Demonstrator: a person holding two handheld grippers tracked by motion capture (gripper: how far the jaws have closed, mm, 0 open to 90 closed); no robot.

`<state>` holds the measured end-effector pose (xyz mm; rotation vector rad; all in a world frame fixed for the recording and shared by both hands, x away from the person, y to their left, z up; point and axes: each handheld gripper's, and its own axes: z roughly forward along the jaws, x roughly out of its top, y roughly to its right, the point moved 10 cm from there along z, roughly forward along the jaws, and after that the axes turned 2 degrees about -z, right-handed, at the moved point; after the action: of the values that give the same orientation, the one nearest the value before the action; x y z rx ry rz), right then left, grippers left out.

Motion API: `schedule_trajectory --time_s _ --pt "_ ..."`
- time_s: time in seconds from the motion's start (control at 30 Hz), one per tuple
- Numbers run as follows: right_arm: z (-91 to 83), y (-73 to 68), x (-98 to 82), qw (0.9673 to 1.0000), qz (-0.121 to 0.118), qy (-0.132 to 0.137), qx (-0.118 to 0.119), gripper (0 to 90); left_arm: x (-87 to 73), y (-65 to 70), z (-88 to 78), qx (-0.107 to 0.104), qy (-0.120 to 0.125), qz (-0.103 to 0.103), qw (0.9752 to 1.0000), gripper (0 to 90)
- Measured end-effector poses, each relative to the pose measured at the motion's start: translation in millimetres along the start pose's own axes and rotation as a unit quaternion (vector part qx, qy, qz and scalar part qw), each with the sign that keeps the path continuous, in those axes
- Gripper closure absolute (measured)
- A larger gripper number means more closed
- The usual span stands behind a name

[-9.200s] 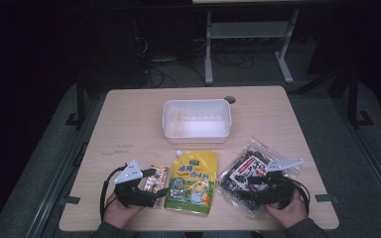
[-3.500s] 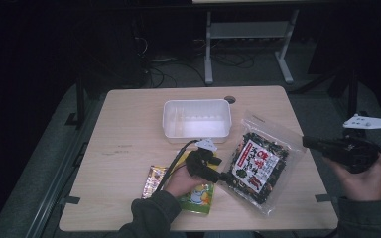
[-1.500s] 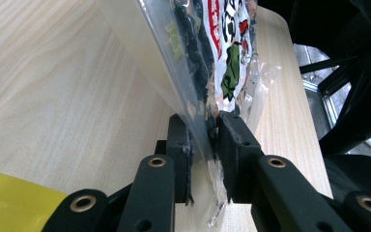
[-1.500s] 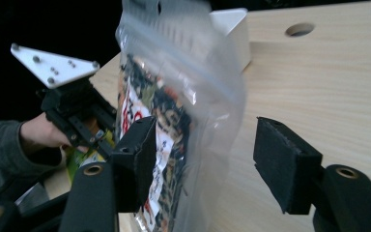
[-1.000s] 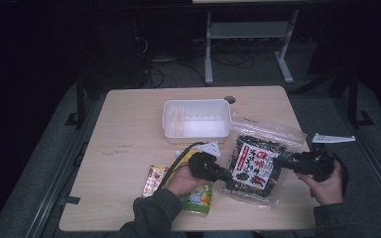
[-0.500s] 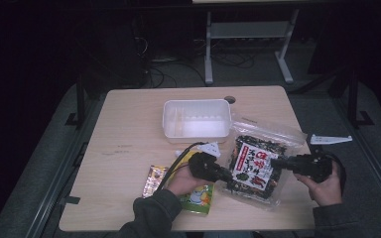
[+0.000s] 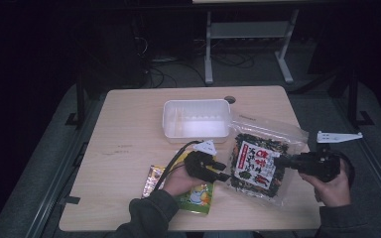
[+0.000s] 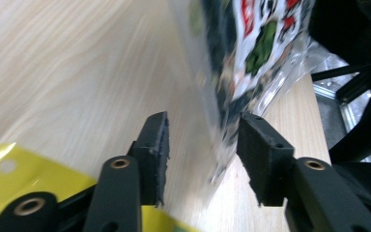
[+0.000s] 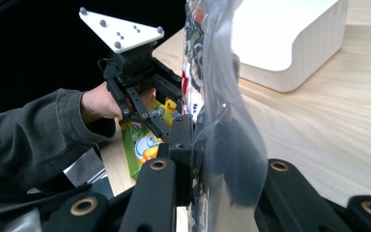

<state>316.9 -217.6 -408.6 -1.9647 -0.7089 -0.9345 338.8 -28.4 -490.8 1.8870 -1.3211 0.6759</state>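
Observation:
A clear bag of seaweed snack (image 7: 256, 166) with a red and white label lies right of centre, its right side raised off the table (image 7: 129, 129). My right gripper (image 7: 279, 161) is shut on the bag's right edge (image 9: 212, 72); its jaws (image 9: 207, 145) have just been closing, and the film is pinched between the pads. My left gripper (image 7: 225, 171) is at the bag's left edge. Its jaws (image 8: 205, 140) have just been opening, and the bag's edge (image 8: 256, 43) hangs between the pads without being pressed. The left hand rests on a yellow-green pouch (image 7: 194, 196).
A white plastic tub (image 7: 196, 120) stands behind the bag, mid-table, also close behind it in the right gripper view (image 9: 290, 38). A small orange packet (image 7: 152, 178) lies left of the pouch (image 8: 53, 169). The table's right edge is just beyond my right hand.
My right gripper has closed on the bag's right edge and lifted it slightly. My left gripper's jaws have parted off the bag's left edge. The left hand has stayed put.

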Motion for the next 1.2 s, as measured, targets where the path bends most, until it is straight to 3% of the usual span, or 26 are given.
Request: schedule_trajectory --time_s 0.23,0.43,0.97,1.2 --pt "-6.9 -4.4 9.4 0.9997 -0.011 0.008 -0.018 75.0 -11.7 0.3 -23.8 0.027 0.003 -0.001 0.9996 47.0" --pt "-7.9 -5.2 16.4 0.9994 -0.017 0.013 -0.028 75.0 -20.4 1.3 -39.0 0.036 0.008 -0.005 0.9993 43.9" --pt "10.5 -10.5 39.1 0.9982 -0.038 0.011 -0.045 75.0 -47.3 1.8 -74.9 0.080 0.007 -0.006 0.9968 38.1" --pt "15.9 -13.3 47.0 0.9977 -0.045 0.016 -0.049 75.0 -54.8 3.4 -83.3 0.084 0.014 -0.013 0.9963 33.8"
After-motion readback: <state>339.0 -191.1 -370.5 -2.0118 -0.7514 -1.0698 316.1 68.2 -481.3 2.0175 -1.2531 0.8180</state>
